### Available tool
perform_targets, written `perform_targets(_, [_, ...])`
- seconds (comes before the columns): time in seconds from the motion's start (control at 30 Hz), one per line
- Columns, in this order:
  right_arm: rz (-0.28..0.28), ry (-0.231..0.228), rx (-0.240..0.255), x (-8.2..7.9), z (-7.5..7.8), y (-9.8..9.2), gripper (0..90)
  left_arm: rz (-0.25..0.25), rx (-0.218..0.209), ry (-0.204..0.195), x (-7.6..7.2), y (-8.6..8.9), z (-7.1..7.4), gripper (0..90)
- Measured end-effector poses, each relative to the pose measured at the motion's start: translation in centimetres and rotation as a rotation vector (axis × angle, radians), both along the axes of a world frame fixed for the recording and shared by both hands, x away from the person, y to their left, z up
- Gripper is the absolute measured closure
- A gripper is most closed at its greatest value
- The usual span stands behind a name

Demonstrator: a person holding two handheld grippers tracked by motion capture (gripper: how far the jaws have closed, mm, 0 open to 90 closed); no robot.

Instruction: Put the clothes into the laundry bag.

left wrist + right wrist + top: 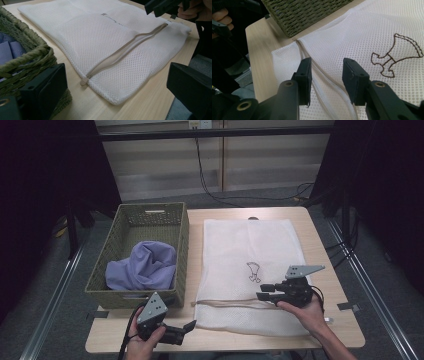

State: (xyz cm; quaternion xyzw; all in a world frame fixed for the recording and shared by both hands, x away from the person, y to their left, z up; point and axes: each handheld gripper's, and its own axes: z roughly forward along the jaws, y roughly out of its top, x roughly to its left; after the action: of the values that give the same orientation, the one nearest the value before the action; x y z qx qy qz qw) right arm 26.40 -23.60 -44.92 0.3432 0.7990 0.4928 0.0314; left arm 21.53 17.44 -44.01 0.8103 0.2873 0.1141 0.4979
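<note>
On the table (pixel 320 227) a basket (pixel 181 227) holding cloth (pixel 142 267) sits left of the mesh bag (pixel 250 245)

Wooden table (pixel 330 320) on grey floor (pixel 45 320), dark curtains (pixel 45 165)

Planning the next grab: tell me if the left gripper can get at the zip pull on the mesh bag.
Probably yes. The left gripper has its jaws apart, and only bare table lies between it and the zip pull at the mesh bag's near corner.
</note>
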Motion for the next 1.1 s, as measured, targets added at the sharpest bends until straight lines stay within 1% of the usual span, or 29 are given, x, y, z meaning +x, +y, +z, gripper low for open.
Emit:
perform_targets(0.1, [0.012,0.002,-0.017,0.6,0.0,0.4,61.7,0.006,-0.006,0.001,-0.1,0.0,0.0,3.1])
perform_targets(0.2, [0.022,0.006,-0.039,1.2,-0.3,0.8,65.3,0.006,-0.005,0.000,-0.1,0.1,0.0,3.1])
perform_targets(0.33, [0.033,0.020,-0.073,1.9,-1.5,1.3,69.1,0.007,-0.004,0.002,-0.1,0.2,0.0,3.1])
perform_targets(0.43, [0.033,0.036,-0.089,2.1,-2.4,1.6,70.8,0.008,-0.001,0.002,0.0,0.2,-0.1,3.1])
perform_targets(0.5, [0.036,0.039,-0.111,2.2,-2.8,1.7,72.1,0.005,0.002,0.001,0.0,0.2,-0.1,3.1])
perform_targets(0.57, [0.037,0.039,-0.120,2.2,-3.0,1.7,73.5,0.003,0.004,0.000,0.0,0.2,-0.1,3.1])
perform_targets(0.67, [0.029,0.040,-0.137,2.2,-3.5,1.6,73.6,0.006,0.003,0.005,-0.1,0.1,-0.1,3.1])
perform_targets(0.7, [0.033,0.040,-0.141,2.3,-3.7,1.6,73.6,0.003,0.009,0.003,0.0,0.1,-0.1,3.1])
perform_targets(0.73, [0.031,0.045,-0.152,2.3,-3.9,1.5,73.5,0.002,0.008,0.001,0.0,0.1,-0.1,3.1])
perform_targets(0.93, [0.027,0.048,-0.152,2.5,-4.4,1.5,72.2,0.000,0.004,0.006,0.0,0.1,-0.1,3.1])
perform_targets(1.1, [0.040,0.050,-0.195,2.5,-5.0,1.9,70.0,-0.006,0.000,0.008,0.0,0.0,-0.1,3.2])
